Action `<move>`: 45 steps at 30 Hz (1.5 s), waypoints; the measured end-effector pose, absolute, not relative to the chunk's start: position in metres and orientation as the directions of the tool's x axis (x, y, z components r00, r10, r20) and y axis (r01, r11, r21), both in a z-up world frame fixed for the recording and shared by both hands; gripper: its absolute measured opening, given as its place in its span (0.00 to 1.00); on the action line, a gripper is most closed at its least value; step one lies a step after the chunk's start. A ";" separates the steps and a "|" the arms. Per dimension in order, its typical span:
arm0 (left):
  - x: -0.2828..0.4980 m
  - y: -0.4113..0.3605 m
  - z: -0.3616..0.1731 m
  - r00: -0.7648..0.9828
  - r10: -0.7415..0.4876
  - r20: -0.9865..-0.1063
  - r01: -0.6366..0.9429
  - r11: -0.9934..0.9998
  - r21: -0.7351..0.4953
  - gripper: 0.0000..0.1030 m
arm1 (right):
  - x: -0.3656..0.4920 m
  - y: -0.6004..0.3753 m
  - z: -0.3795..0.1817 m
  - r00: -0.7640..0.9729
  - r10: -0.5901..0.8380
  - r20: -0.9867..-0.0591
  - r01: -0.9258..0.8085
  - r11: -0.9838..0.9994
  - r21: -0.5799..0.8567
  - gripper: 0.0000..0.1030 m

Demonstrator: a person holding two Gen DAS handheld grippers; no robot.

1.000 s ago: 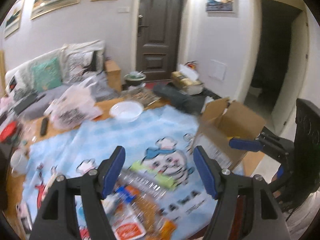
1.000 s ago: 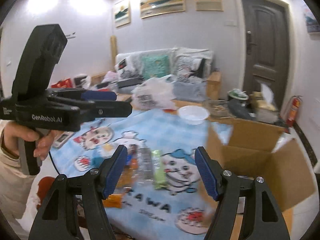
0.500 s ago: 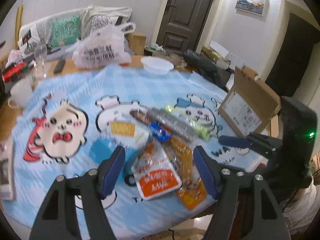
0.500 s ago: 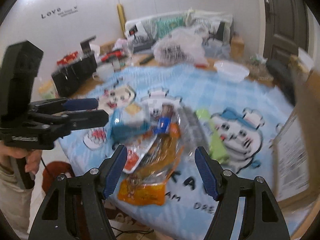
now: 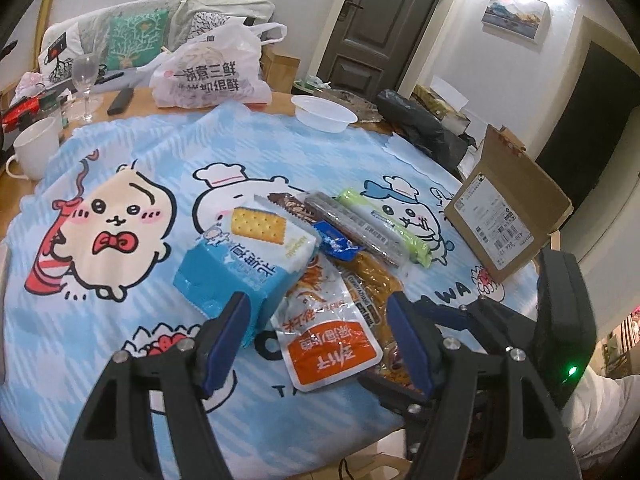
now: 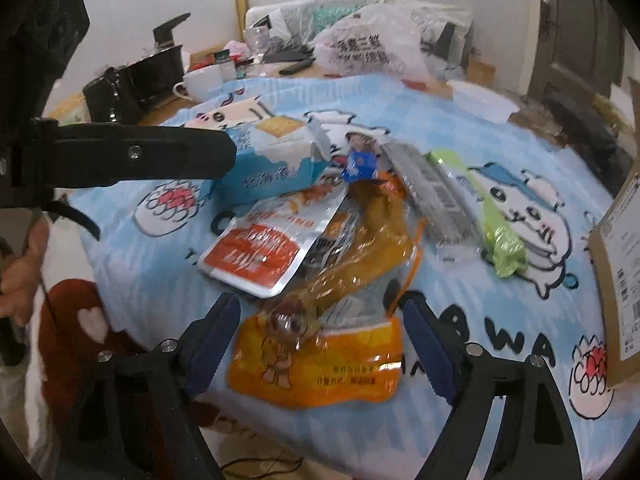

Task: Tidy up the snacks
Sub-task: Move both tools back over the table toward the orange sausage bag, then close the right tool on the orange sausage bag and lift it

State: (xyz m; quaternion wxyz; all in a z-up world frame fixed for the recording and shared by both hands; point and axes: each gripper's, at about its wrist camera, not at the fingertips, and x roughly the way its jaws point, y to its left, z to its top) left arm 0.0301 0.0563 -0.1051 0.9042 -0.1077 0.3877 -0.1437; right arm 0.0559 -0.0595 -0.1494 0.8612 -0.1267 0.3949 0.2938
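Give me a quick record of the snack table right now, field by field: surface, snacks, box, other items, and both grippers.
surface: blue cartoon tablecloth
snacks: blue cracker bag, orange-and-white pouch, amber snack bag, green bar, piled together near the front edge
box: cardboard box, open, at the right edge
other items: white bowl, white mug, plastic shopping bag
left gripper: jaws open, empty
right gripper: jaws open, empty
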 end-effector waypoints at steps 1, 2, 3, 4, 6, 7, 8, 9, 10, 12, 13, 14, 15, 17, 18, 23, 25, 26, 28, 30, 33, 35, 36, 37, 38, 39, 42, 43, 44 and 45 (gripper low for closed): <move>0.030 0.056 -0.105 0.658 -0.344 -0.670 0.178 0.935 -0.306 0.65 | 0.056 -0.057 -0.150 0.528 0.395 -0.752 -0.602 0.798 -0.004 0.79; 0.031 0.055 -0.105 0.657 -0.344 -0.670 0.178 0.935 -0.306 0.65 | 0.056 -0.057 -0.150 0.536 0.397 -0.745 -0.604 0.797 -0.009 0.77; 0.031 0.055 -0.105 0.657 -0.344 -0.670 0.178 0.935 -0.306 0.65 | 0.056 -0.058 -0.150 0.535 0.401 -0.744 -0.605 0.797 -0.005 0.75; 0.032 0.054 -0.105 0.657 -0.345 -0.671 0.177 0.935 -0.307 0.65 | 0.055 -0.057 -0.149 0.536 0.401 -0.743 -0.607 0.795 -0.009 0.65; 0.033 0.053 -0.106 0.654 -0.348 -0.671 0.177 0.934 -0.312 0.65 | 0.055 -0.059 -0.147 0.538 0.399 -0.743 -0.612 0.791 -0.018 0.56; 0.034 0.052 -0.107 0.653 -0.349 -0.672 0.177 0.933 -0.313 0.65 | 0.057 -0.062 -0.145 0.529 0.405 -0.746 -0.615 0.788 -0.008 0.53; 0.034 0.051 -0.107 0.651 -0.351 -0.673 0.179 0.933 -0.314 0.65 | 0.058 -0.064 -0.145 0.518 0.406 -0.753 -0.618 0.786 -0.001 0.53; 0.035 0.050 -0.108 0.649 -0.353 -0.673 0.182 0.932 -0.314 0.65 | 0.058 -0.066 -0.145 0.512 0.407 -0.757 -0.620 0.784 0.002 0.53; 0.035 0.049 -0.108 0.648 -0.354 -0.674 0.184 0.932 -0.313 0.65 | 0.058 -0.069 -0.144 0.508 0.407 -0.759 -0.623 0.782 0.004 0.53; 0.036 0.046 -0.108 0.647 -0.354 -0.675 0.186 0.932 -0.310 0.65 | 0.057 -0.076 -0.144 0.498 0.410 -0.765 -0.633 0.774 0.003 0.53; 0.036 0.046 -0.108 0.647 -0.355 -0.675 0.187 0.932 -0.310 0.65 | 0.057 -0.081 -0.143 0.491 0.411 -0.768 -0.638 0.770 0.005 0.53; 0.037 0.045 -0.108 0.646 -0.355 -0.676 0.188 0.932 -0.310 0.65 | 0.056 -0.084 -0.143 0.486 0.414 -0.770 -0.641 0.767 0.008 0.53; 0.037 0.044 -0.108 0.645 -0.355 -0.677 0.189 0.932 -0.309 0.65 | 0.056 -0.088 -0.143 0.478 0.419 -0.772 -0.648 0.762 0.013 0.53; 0.038 0.043 -0.108 0.645 -0.356 -0.676 0.193 0.932 -0.307 0.65 | 0.056 -0.096 -0.142 0.459 0.432 -0.776 -0.665 0.746 0.023 0.53; 0.039 0.042 -0.107 0.645 -0.356 -0.676 0.194 0.932 -0.306 0.65 | 0.055 -0.099 -0.142 0.454 0.432 -0.779 -0.669 0.743 0.022 0.53; 0.041 0.038 -0.107 0.644 -0.357 -0.677 0.199 0.932 -0.302 0.65 | 0.056 -0.110 -0.140 0.493 0.405 -0.770 -0.635 0.773 0.000 0.81; 0.041 0.037 -0.107 0.643 -0.355 -0.679 0.198 0.933 -0.301 0.65 | 0.055 -0.107 -0.141 0.495 0.414 -0.764 -0.635 0.773 0.007 0.82; 0.041 0.037 -0.107 0.643 -0.354 -0.680 0.197 0.934 -0.299 0.65 | 0.055 -0.105 -0.142 0.494 0.418 -0.762 -0.635 0.772 0.012 0.82; 0.041 0.038 -0.108 0.642 -0.351 -0.682 0.195 0.935 -0.298 0.65 | 0.056 -0.100 -0.143 0.507 0.414 -0.756 -0.622 0.783 0.012 0.84; 0.041 0.039 -0.108 0.641 -0.351 -0.682 0.193 0.935 -0.299 0.65 | 0.057 -0.094 -0.145 0.528 0.398 -0.750 -0.606 0.795 -0.005 0.84; 0.040 0.042 -0.109 0.642 -0.349 -0.682 0.188 0.935 -0.302 0.65 | 0.060 -0.087 -0.149 0.544 0.378 -0.749 -0.590 0.807 -0.021 0.84; 0.041 0.044 -0.109 0.643 -0.350 -0.682 0.185 0.934 -0.305 0.65 | 0.061 -0.087 -0.150 0.550 0.380 -0.744 -0.581 0.814 -0.013 0.82; 0.040 0.044 -0.109 0.643 -0.350 -0.681 0.185 0.934 -0.306 0.65 | 0.062 -0.087 -0.150 0.555 0.379 -0.740 -0.577 0.817 -0.014 0.78; 0.040 0.044 -0.110 0.642 -0.351 -0.681 0.184 0.934 -0.307 0.65 | 0.062 -0.087 -0.149 0.560 0.379 -0.737 -0.575 0.818 -0.017 0.68; 0.040 0.044 -0.110 0.642 -0.352 -0.681 0.185 0.933 -0.308 0.65 | 0.062 -0.087 -0.148 0.562 0.376 -0.737 -0.574 0.818 -0.020 0.62; 0.040 0.044 -0.110 0.642 -0.353 -0.681 0.186 0.933 -0.309 0.65 | 0.063 -0.087 -0.148 0.554 0.379 -0.741 -0.580 0.814 -0.017 0.61; 0.039 0.042 -0.109 0.641 -0.358 -0.679 0.192 0.931 -0.311 0.65 | 0.061 -0.085 -0.147 0.550 0.376 -0.746 -0.591 0.806 -0.029 0.57; 0.039 0.041 -0.109 0.641 -0.360 -0.678 0.193 0.931 -0.311 0.65 | 0.060 -0.086 -0.146 0.548 0.378 -0.746 -0.593 0.805 -0.028 0.56; 0.039 0.040 -0.108 0.640 -0.361 -0.678 0.195 0.930 -0.310 0.65 | 0.060 -0.086 -0.146 0.542 0.382 -0.748 -0.595 0.803 -0.021 0.56; 0.039 0.038 -0.108 0.640 -0.362 -0.678 0.198 0.930 -0.310 0.65 | 0.060 -0.088 -0.145 0.536 0.390 -0.748 -0.596 0.803 -0.009 0.56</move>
